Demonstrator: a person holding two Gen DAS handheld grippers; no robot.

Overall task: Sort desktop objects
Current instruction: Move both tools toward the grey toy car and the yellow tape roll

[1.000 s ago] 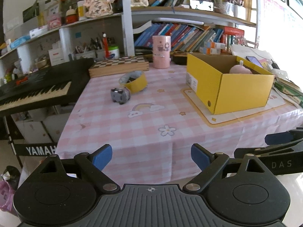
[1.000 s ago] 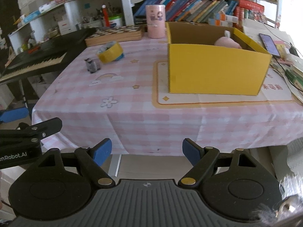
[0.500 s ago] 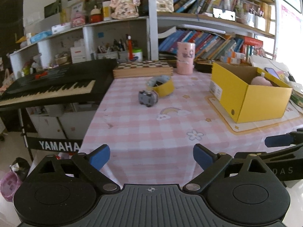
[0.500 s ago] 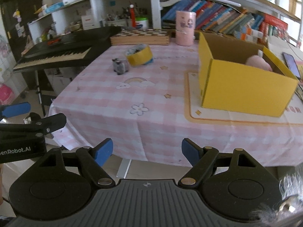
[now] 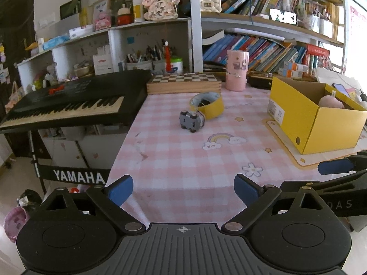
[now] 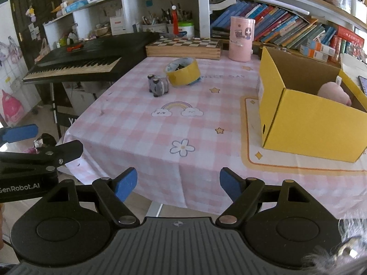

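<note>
A small grey toy car [image 5: 191, 120] [image 6: 157, 86] lies on its side on the pink checked tablecloth [image 5: 195, 158] [image 6: 183, 123]. Right behind it rests a yellow tape roll [image 5: 207, 104] [image 6: 182, 71]. An open yellow cardboard box [image 5: 314, 116] [image 6: 307, 114] stands at the right with a pink plush [image 5: 330, 102] [image 6: 335, 92] inside. My left gripper [image 5: 183, 189] is open and empty above the table's near edge. My right gripper [image 6: 178, 184] is open and empty too, short of the front edge. Each gripper shows at the side of the other's view.
A pink cylinder tin [image 5: 237, 70] [image 6: 241, 39] and a wooden chessboard box [image 5: 183, 83] [image 6: 183, 47] stand at the table's back. A black keyboard [image 5: 68, 105] [image 6: 84, 61] on a stand is left of the table. Shelves full of books [image 5: 263, 50] run behind.
Both grippers have drifted left along the table's front, and both views have swung so the keyboard and the table's left corner come into sight. The jaws stay open.
</note>
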